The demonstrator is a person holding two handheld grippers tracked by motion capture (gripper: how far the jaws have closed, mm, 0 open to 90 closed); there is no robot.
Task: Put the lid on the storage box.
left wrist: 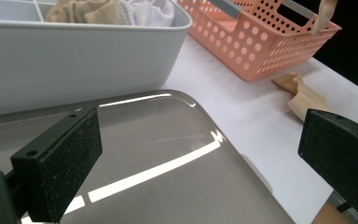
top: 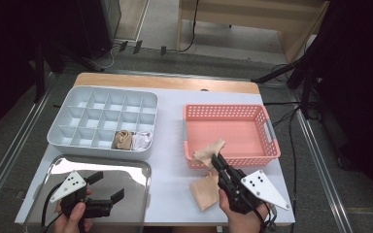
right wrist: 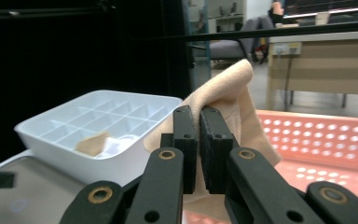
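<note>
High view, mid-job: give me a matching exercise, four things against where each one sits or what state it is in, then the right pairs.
Things:
1. beige sock
2. left gripper
3. pink basket
4. rolled socks

Places or states:
A. in the front-row cells of the grey divided box
B. open, over the shiny metal tray
C. on the table's right half, nothing inside
D. pinched in the shut right gripper, hanging at the basket's front wall

Pairs: 1-D, 2-B, 3-C, 4-A
</note>
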